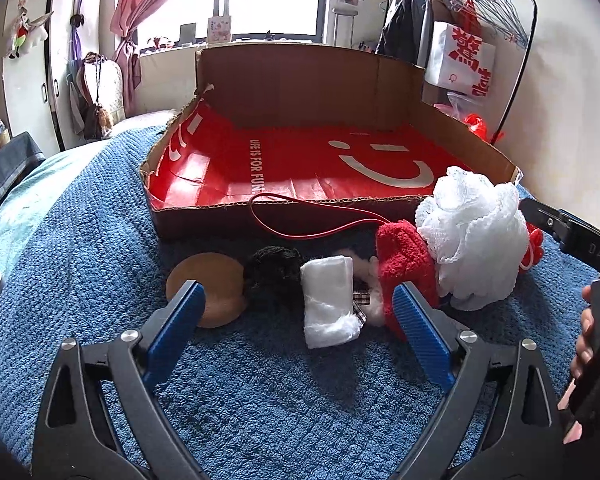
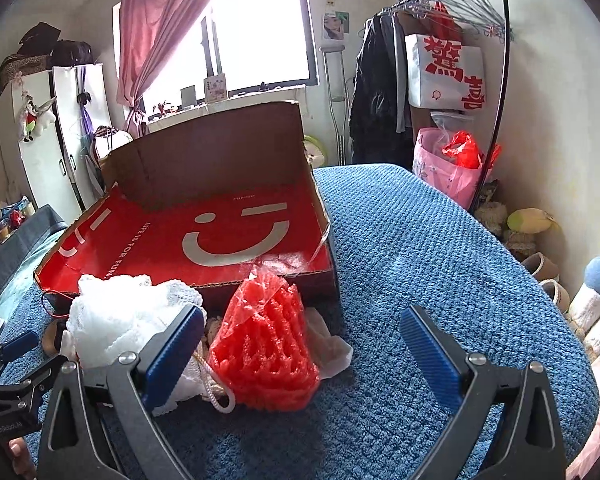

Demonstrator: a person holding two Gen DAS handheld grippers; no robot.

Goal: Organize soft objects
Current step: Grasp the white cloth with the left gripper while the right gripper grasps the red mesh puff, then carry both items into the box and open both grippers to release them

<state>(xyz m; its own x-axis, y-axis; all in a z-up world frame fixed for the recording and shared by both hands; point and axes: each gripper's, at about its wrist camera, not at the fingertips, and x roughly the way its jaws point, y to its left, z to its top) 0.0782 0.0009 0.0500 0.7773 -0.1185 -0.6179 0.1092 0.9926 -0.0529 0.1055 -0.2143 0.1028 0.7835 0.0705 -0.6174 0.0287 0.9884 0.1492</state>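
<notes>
Nearest the left wrist camera, the left tool [image 1: 298, 304] hangs with its two ribbed blue pads spread wide and empty above a nubby blue bedspread [image 1: 80, 240]. Just ahead, between the pads, lies a small folded white cloth [image 1: 328, 300], soft and rectangular; to its left sit a shaggy black tuft [image 1: 274, 272] and one smooth tan round pad [image 1: 208, 284], the pad touching the left finger's tip in view. To the cloth's right a fuzzy red plush piece [image 1: 404, 256] leans against one white mesh bath puff [image 1: 472, 236], frilly and ball-shaped. In the right wrist view the right tool [image 2: 302, 332] is likewise spread apart with nothing between its pads, and one red netted sponge [image 2: 264, 344], cone-shaped and wrapped in clear film, sits just inside its left pad, with the white puff beside it behind that pad. Beyond the pile stands one shallow cardboard box [image 1: 300, 80], its floor lined with a glossy red bag [image 1: 300, 160] printed with a pale smiley, thin red handle [image 1: 300, 220] looping over the front wall. Farther off hang a pink curtain [image 2: 160, 28] and a clothes rack [image 2: 460, 20].
</notes>
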